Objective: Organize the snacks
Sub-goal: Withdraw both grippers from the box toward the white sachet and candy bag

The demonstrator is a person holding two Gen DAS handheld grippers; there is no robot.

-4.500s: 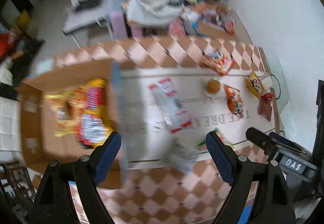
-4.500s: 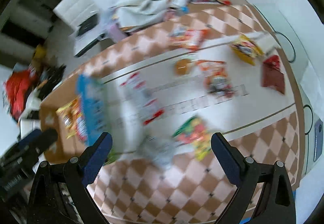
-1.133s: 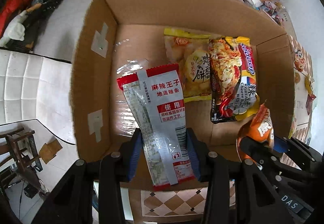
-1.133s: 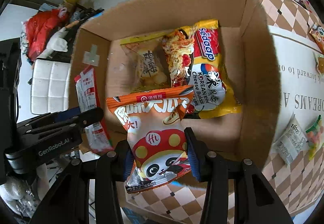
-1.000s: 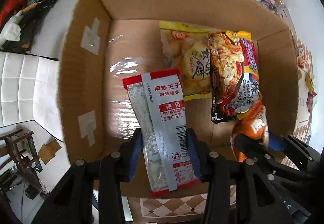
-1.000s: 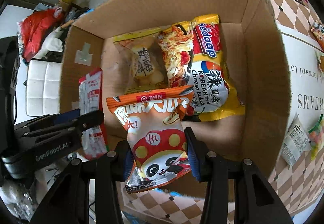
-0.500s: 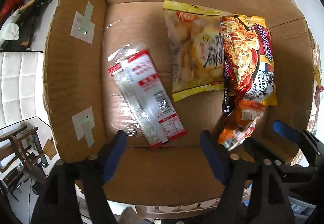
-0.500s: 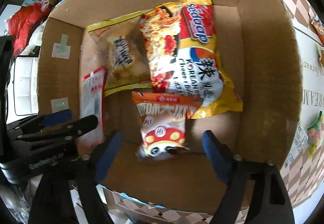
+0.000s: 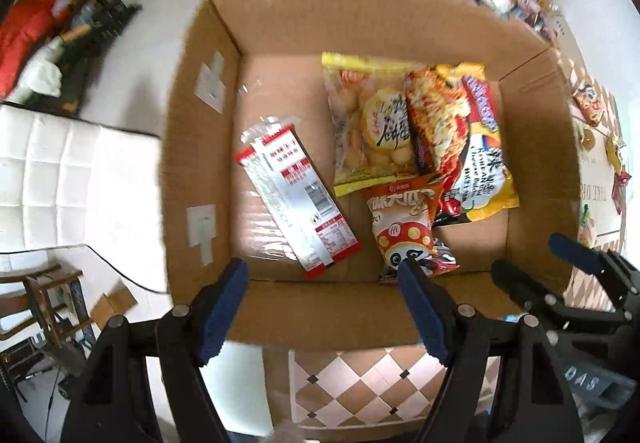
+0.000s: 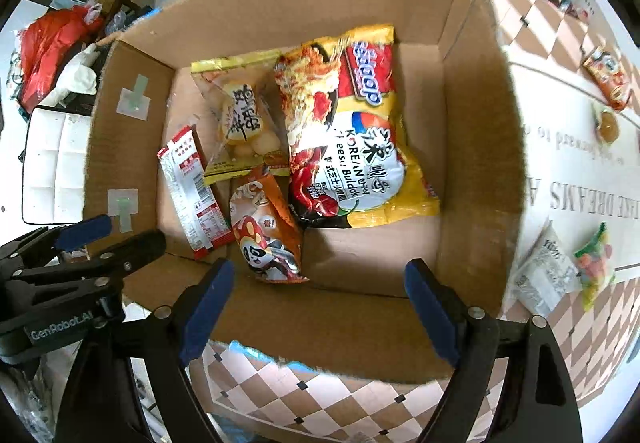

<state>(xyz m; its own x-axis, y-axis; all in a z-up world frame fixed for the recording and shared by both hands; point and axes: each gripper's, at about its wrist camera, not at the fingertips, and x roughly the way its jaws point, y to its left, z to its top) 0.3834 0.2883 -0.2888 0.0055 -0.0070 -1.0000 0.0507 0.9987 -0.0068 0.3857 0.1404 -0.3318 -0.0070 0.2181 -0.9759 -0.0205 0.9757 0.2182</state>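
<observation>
A cardboard box [image 9: 200,147] [image 10: 472,123] holds several snacks. A red and white spicy strip packet [image 9: 294,199] [image 10: 192,187] lies at its left. An orange panda snack bag [image 9: 404,227] [image 10: 266,231] lies at the near middle. A yellow biscuit bag [image 9: 372,123] [image 10: 240,115] and a yellow Korean noodle pack [image 9: 460,139] [image 10: 348,131] lie behind. My left gripper [image 9: 322,307] is open and empty above the box's near wall. My right gripper [image 10: 318,307] is open and empty beside it; it also shows in the left wrist view [image 9: 560,283].
On the white mat [image 10: 568,171] to the right lie a white packet [image 10: 544,275], a green candy bag [image 10: 596,263], a round bun [image 10: 606,125] and an orange snack bag [image 10: 608,79]. A white padded chair [image 9: 72,179] stands left of the box. Clutter lies on the floor behind.
Both grippers opened over the box. The strip packet dropped from my left gripper and the panda bag from my right; both now lie on the box floor. Both grippers drew back.
</observation>
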